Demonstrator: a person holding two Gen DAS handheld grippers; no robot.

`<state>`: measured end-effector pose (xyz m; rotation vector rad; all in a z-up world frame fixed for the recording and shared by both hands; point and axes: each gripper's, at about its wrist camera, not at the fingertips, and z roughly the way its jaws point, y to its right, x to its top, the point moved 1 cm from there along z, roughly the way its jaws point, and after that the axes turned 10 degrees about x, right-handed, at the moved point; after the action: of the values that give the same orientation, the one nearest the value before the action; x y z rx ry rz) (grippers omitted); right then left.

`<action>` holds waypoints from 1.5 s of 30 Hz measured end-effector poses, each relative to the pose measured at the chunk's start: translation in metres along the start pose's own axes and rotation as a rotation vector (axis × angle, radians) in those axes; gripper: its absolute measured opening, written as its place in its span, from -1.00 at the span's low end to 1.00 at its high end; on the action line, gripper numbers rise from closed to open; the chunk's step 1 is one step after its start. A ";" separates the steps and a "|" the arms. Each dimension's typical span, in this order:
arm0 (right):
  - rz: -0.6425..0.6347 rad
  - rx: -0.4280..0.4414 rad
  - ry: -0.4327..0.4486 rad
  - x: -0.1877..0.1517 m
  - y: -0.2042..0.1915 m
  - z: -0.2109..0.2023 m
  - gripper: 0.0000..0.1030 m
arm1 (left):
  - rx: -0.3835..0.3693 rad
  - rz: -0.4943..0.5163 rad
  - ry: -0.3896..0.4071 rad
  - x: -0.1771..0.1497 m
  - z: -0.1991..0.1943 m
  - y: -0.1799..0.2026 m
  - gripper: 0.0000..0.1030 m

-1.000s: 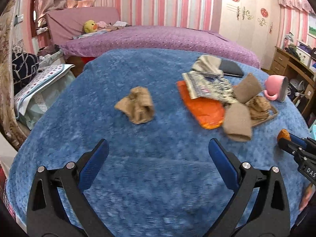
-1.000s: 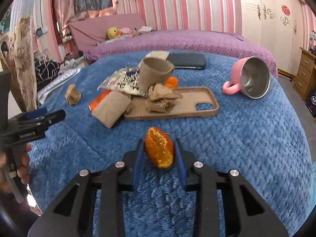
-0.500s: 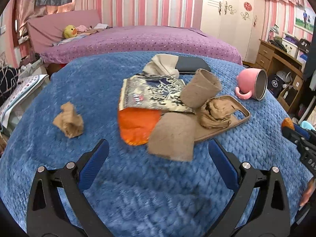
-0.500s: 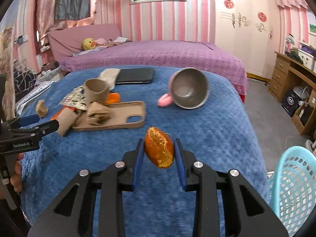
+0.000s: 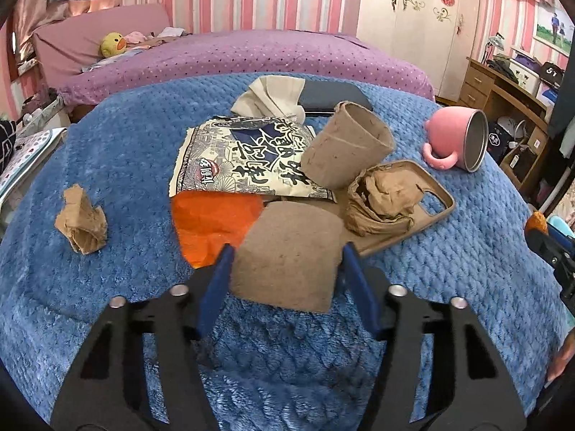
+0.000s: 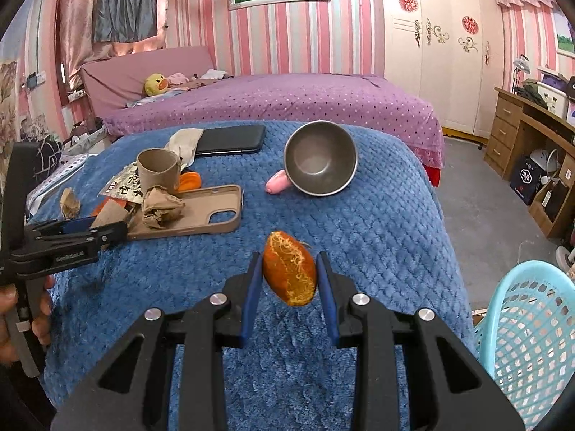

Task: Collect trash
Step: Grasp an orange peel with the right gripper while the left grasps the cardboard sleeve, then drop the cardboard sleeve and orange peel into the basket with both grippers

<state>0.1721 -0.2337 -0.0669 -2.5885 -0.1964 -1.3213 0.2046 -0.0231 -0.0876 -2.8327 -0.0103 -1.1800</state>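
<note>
Trash in the right tongs: an orange peel (image 6: 289, 268), pinched between the two blue pads of the right gripper (image 6: 289, 277) and held clear above the blue blanket (image 6: 377, 222).
Trash at the left tongs: a flattened brown paper cup (image 5: 287, 267) lies between the blue pads of the left gripper (image 5: 285, 269), whose jaws have just been closing; both pads sit right at its side edges, gripping it.
Rest of the trash pile: just beyond the flat cup, an orange wrapper (image 5: 212, 221) partly under a printed snack bag (image 5: 244, 154); a whole brown paper cup (image 5: 345, 147) lies tipped on the bag's right edge.
Phone case: a tan phone case (image 5: 436, 197) carries a crumpled brown paper wad (image 5: 381, 203).
Stray piece: a second crumpled brown paper scrap (image 5: 82, 221) lies alone, well to the left of the pile.
Behind the pile: a beige cloth (image 5: 269, 95) rests against a dark phone (image 6: 230, 139).
Mug: a pink mug (image 5: 456, 136) lies on its side to the right, metal inside showing.
Basket: a light blue plastic basket (image 6: 532, 327) stands off the blanket's right edge, below the right gripper.
Person: a hand (image 6: 25, 309) holds the left gripper's handle.
</note>
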 end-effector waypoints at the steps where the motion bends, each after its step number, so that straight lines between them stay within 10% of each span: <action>1: -0.004 -0.002 0.000 0.000 -0.001 0.000 -0.40 | 0.002 -0.004 0.003 0.000 -0.001 -0.001 0.10; 21: 0.014 -0.029 0.040 -0.003 0.021 -0.037 -0.40 | 0.015 -0.055 0.096 -0.014 -0.057 0.002 0.07; 45: 0.107 -0.182 0.120 -0.019 0.128 -0.123 -0.40 | -0.086 0.014 0.233 -0.020 -0.125 0.121 0.07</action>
<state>0.0933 -0.3898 -0.0305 -2.6105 0.0861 -1.5130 0.1060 -0.1526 -0.0215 -2.7410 0.0743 -1.5346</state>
